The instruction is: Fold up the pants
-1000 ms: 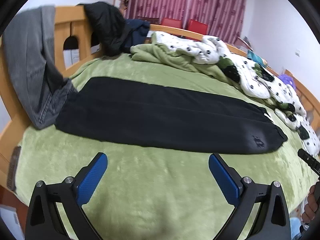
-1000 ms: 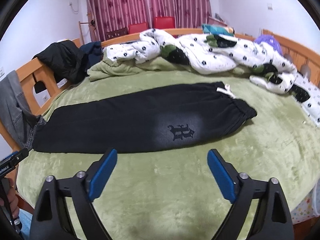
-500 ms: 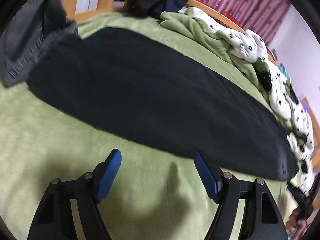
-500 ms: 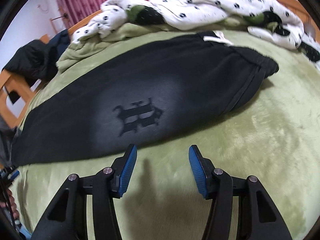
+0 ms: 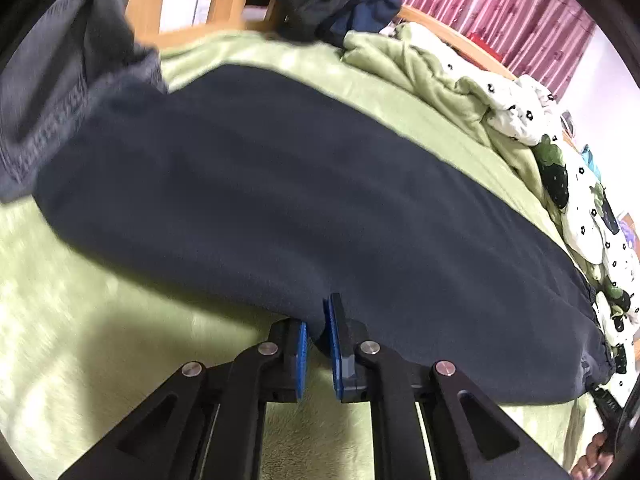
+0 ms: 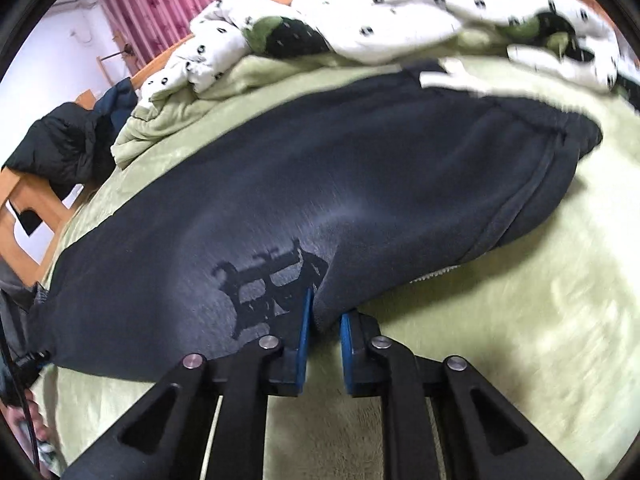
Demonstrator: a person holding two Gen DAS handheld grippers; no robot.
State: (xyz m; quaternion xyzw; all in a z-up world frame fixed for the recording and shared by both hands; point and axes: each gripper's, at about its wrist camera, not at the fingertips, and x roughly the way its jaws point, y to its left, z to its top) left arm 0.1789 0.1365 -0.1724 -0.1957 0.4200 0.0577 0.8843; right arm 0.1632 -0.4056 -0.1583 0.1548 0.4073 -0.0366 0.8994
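Note:
Black pants (image 5: 304, 208) lie stretched across a green blanket on the bed, folded lengthwise, waistband at the right end (image 6: 552, 168). A dark printed logo (image 6: 272, 288) sits near the front hem side. My left gripper (image 5: 318, 320) is shut on the near edge of the pants, cloth pinched between its blue pads. My right gripper (image 6: 323, 316) is shut on the same near edge just right of the logo, a fold of fabric bunched between its pads.
A white spotted duvet (image 6: 360, 12) and a green quilt (image 5: 432, 80) are heaped along the far side. Grey jeans (image 5: 52, 92) and dark jackets (image 6: 68, 144) hang on the wooden bed frame (image 5: 148, 8) at the left. Green blanket (image 6: 520, 320) spreads in front.
Both grippers came down and forward to the near edge of the pants and went from wide open to shut on the cloth.

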